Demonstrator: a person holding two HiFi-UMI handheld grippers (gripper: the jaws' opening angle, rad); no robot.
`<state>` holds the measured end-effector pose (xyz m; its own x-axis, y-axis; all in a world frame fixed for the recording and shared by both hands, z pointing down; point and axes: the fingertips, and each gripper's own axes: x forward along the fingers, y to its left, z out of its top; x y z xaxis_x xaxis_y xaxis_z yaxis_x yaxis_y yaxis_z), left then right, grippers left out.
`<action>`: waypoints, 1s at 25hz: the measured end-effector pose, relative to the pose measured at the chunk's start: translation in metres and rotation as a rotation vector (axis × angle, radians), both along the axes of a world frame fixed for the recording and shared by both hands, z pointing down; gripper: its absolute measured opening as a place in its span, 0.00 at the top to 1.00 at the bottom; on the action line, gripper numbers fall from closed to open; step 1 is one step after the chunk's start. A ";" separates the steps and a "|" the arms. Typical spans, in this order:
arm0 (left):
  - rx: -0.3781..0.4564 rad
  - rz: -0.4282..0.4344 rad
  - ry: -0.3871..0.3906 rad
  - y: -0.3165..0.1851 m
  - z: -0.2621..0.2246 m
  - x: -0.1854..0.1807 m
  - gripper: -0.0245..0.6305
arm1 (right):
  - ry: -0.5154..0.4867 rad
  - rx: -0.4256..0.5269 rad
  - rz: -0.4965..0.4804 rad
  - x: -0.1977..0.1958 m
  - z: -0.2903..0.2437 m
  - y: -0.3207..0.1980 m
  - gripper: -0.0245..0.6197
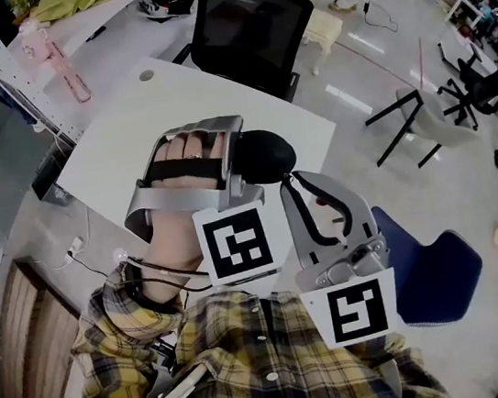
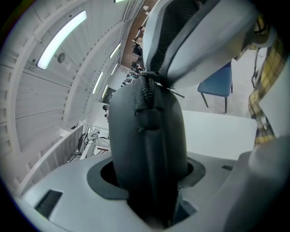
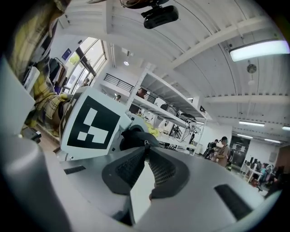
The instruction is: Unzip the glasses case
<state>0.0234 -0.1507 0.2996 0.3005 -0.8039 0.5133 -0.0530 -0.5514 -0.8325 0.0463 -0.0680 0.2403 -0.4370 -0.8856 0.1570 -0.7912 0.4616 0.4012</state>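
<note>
The black glasses case [image 1: 266,156] is held up above the white table, clamped between the jaws of my left gripper [image 1: 236,160], which is shut on it. In the left gripper view the case [image 2: 149,136] stands upright between the jaws, with its zipper running up the near edge to the zipper pull [image 2: 146,74]. My right gripper [image 1: 291,183] meets the case's end from the right. In the right gripper view its ribbed fingertips [image 3: 131,165] are shut together on the small metal zipper pull [image 3: 145,144], with the case [image 3: 133,137] just beyond.
Below the grippers lies a white table [image 1: 170,103]. A black office chair [image 1: 246,22] stands behind it and a blue chair [image 1: 432,273] at the right. A pink bottle [image 1: 57,60] stands on the far desk. A person [image 3: 222,152] stands far off.
</note>
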 end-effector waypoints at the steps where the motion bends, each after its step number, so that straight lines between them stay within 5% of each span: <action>1: -0.004 0.002 0.004 0.000 0.000 0.001 0.56 | 0.011 0.006 0.003 0.001 0.001 0.001 0.92; 14: -0.017 0.031 -0.012 0.004 0.006 0.006 0.56 | -0.143 -0.072 -0.045 0.006 0.000 0.003 0.94; 20: 0.018 0.040 -0.012 0.002 0.001 0.005 0.56 | -0.307 -0.173 -0.157 0.005 0.000 0.004 0.94; 25: 0.067 0.043 -0.037 0.000 -0.003 0.003 0.56 | -0.429 -0.274 -0.156 0.006 0.008 0.001 0.86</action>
<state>0.0265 -0.1503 0.2969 0.3172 -0.8237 0.4700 0.0008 -0.4953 -0.8687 0.0521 -0.0672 0.2483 -0.6362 -0.7564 0.1516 -0.7711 0.6296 -0.0947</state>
